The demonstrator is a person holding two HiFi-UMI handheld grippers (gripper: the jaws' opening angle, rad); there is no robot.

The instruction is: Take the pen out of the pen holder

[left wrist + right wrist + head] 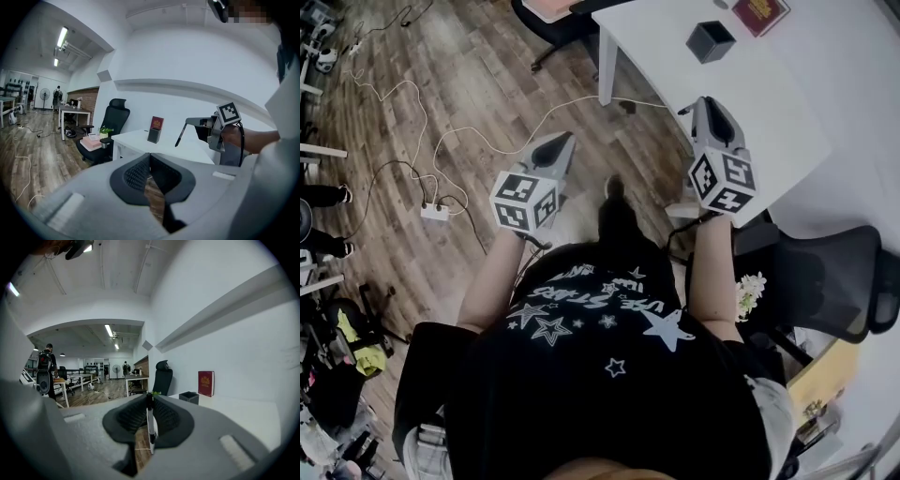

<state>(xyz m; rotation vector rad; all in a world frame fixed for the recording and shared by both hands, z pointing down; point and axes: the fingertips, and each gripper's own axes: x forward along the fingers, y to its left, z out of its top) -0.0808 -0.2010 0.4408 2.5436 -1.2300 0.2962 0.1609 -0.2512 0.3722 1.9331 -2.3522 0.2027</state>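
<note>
Open office, brown wood-plank floor [487, 84], white walls, ceiling strip lights. White power strip [435, 213] lay on the floor to the left.

Nearest: the person's black star-printed T-shirt [609, 328], both forearms stretched forward and held apart.

Left gripper [564, 143] hung over the floor. Its own view showed the jaws pressed together at the front with nothing between them.

Right gripper [709, 103] sat at the near edge of the white tabletop [769, 103]. Jaws nearly together, clamped on a slim pen with a white barrel and dark top [150, 423], standing upright between the pads. In the left gripper view the pen slanted down from the jaw tips, in the air above the tabletop and touching nothing else.

Black mesh office chair [839, 272] stood to the right, beside the tabletop's near corner.

Farther on the tabletop: a small black square pen holder [711, 41], upright, well apart from the pen. Just beyond it, a dark red book with a gold emblem [759, 13].
</note>
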